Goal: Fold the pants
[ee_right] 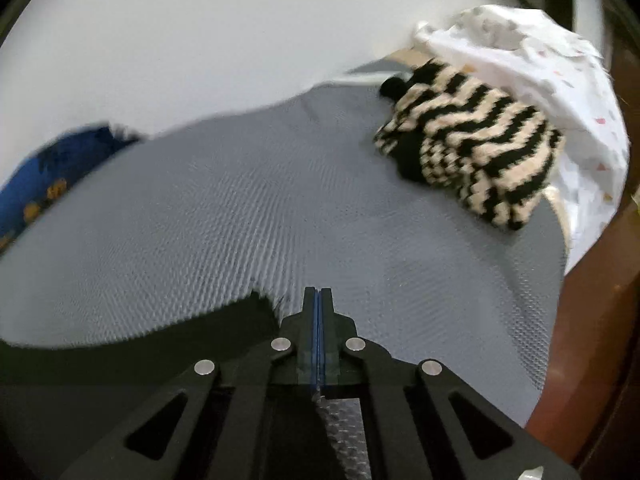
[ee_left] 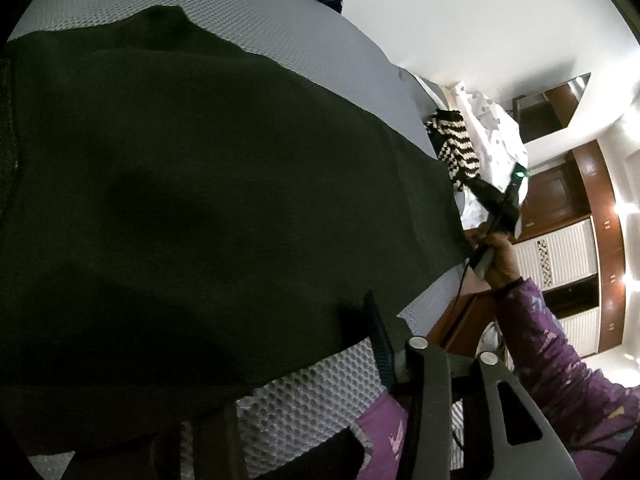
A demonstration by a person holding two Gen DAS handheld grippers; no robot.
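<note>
Dark green pants hang stretched over the grey mesh bed and fill most of the left wrist view. One finger of my left gripper shows at the cloth's lower edge; the cloth hides the other finger. My right gripper has its jaws pressed together, with the edge of the pants running off to its left; it also shows in the left wrist view at the cloth's far corner, held by a hand.
A black and cream zigzag knit and a white dotted cloth lie at the bed's far right. A blue patterned fabric lies at the far left. Brown wooden furniture borders the bed's right edge.
</note>
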